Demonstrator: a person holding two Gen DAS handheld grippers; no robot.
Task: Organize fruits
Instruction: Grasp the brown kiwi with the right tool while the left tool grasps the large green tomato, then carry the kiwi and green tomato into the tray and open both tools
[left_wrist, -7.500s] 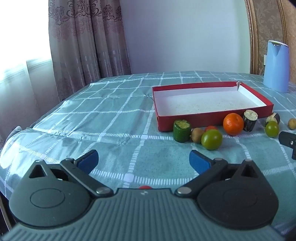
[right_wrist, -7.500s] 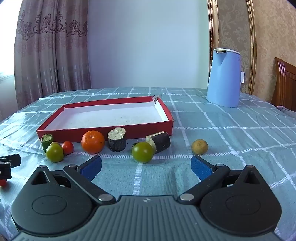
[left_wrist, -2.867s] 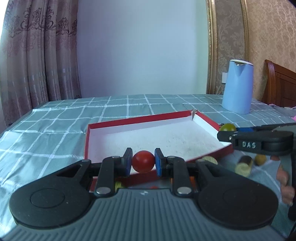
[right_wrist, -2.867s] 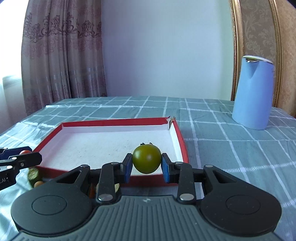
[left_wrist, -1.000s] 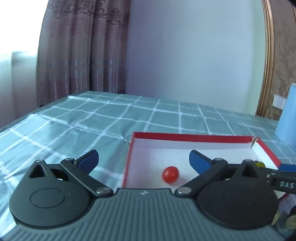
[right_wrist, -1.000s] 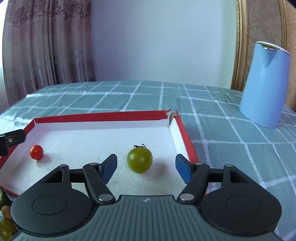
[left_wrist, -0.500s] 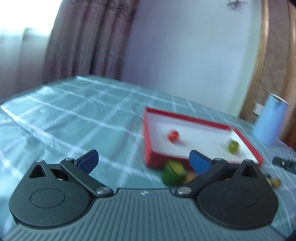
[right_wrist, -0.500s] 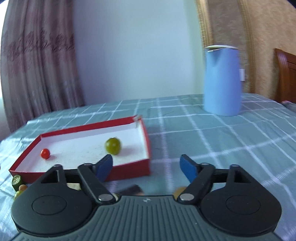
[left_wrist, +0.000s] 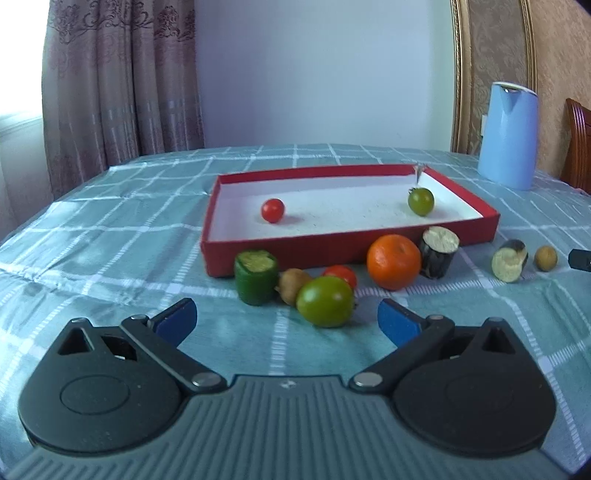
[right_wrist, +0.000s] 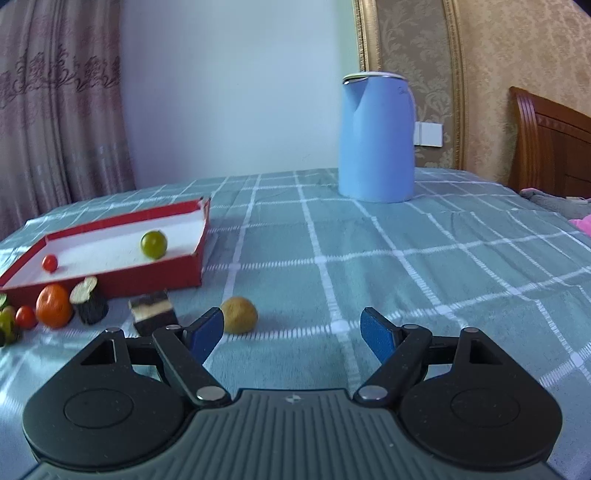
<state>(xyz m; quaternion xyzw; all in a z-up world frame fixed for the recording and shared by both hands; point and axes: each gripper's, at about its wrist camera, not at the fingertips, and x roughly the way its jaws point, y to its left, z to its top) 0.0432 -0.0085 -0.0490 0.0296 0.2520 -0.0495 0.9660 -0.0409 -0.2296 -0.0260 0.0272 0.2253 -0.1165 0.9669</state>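
Note:
A red box with a white floor holds a small red tomato and a green tomato. In front of it lie a green cucumber piece, a brown longan, a large green tomato, a red tomato, an orange, two eggplant pieces and another longan. My left gripper is open, just short of the large green tomato. My right gripper is open, the longan just beyond its left finger.
A blue kettle stands at the back right on the checked teal tablecloth. A wooden chair is at the far right, curtains at the left. The tip of the other gripper shows at the left view's right edge.
Both grippers have pulled back from the box, leaving the red tomato and green tomato inside. The left now faces the fruit in front of the box; the right swung right toward the longan.

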